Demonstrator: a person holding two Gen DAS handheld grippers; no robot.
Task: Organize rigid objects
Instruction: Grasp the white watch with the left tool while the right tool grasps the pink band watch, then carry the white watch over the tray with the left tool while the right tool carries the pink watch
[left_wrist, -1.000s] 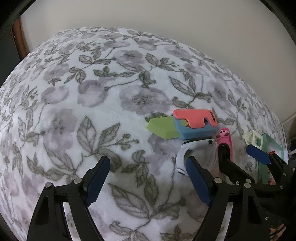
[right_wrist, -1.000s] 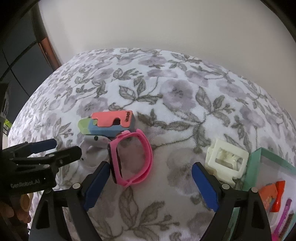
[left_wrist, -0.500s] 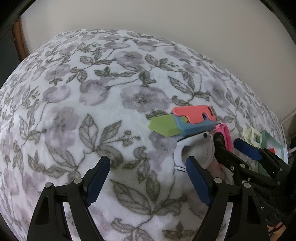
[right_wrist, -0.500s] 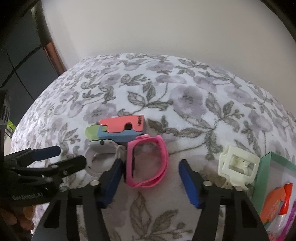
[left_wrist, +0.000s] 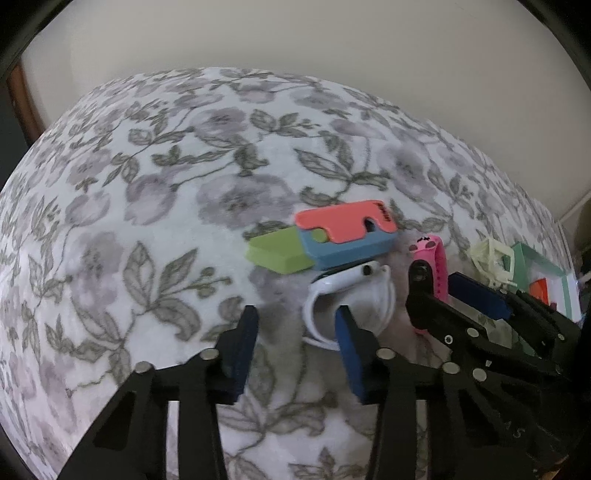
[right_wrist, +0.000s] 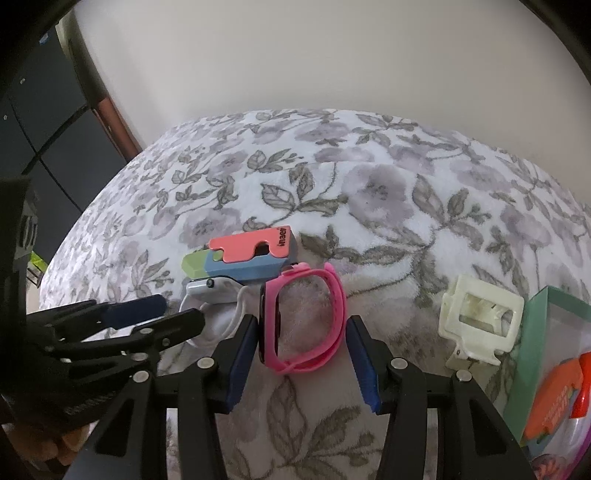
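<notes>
A floral-print blanket (right_wrist: 388, 192) covers the work surface, with a plain pale wall behind. Near its middle lie a coral, blue and green block (right_wrist: 243, 258), a white watch (left_wrist: 351, 291) touching its near side, and a pink watch band (right_wrist: 306, 317) just beside that. The right gripper (right_wrist: 301, 363) straddles the pink watch band; its jaws have just been closing, the left pad touching the band, the right pad not quite. The left gripper (left_wrist: 295, 350) has also just been closing, its right finger set inside the white watch's loop, pads apart. A cream frame (right_wrist: 480, 325) lies near the green box (right_wrist: 535, 350) at the right edge.
</notes>
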